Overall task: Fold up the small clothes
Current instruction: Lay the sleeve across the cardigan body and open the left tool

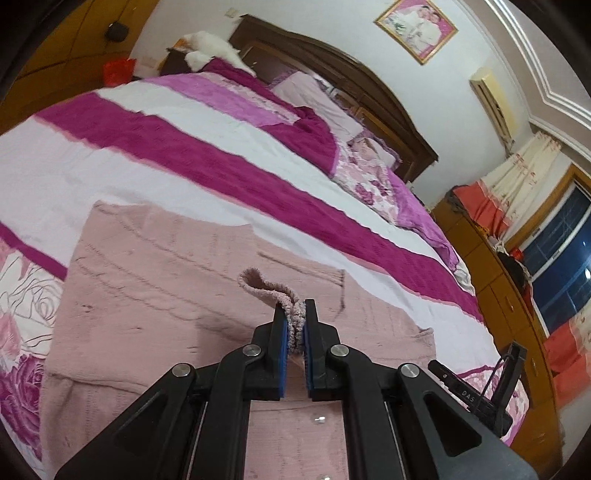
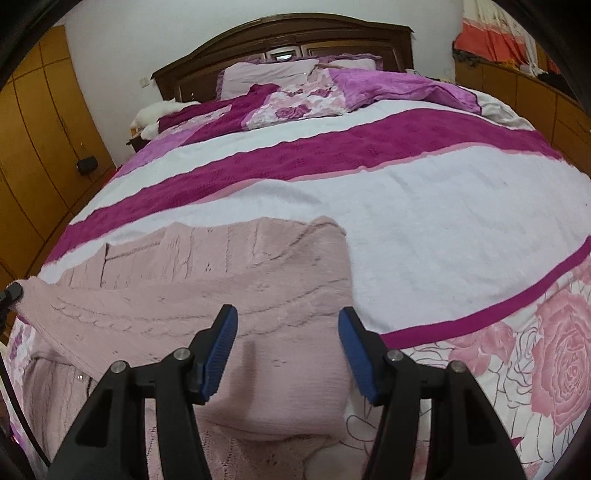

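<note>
We were mid-fold: our left gripper (image 1: 294, 323) pinched a sleeve cuff (image 1: 275, 291) of the pink knit sweater (image 2: 229, 295) spread on the bed (image 2: 424, 206). Our right gripper (image 2: 288, 350) hovered wide open and empty — next, we judged, the sleeve needed laying across the body.

Bed (image 2: 424, 206) with striped cover fills mid-frame; dark headboard (image 2: 280, 33) against white wall (image 1: 332, 33). Wardrobes (image 2: 33, 147) left. Framed picture (image 1: 416, 27) upper right, dark window (image 1: 561, 254) right edge.
</note>
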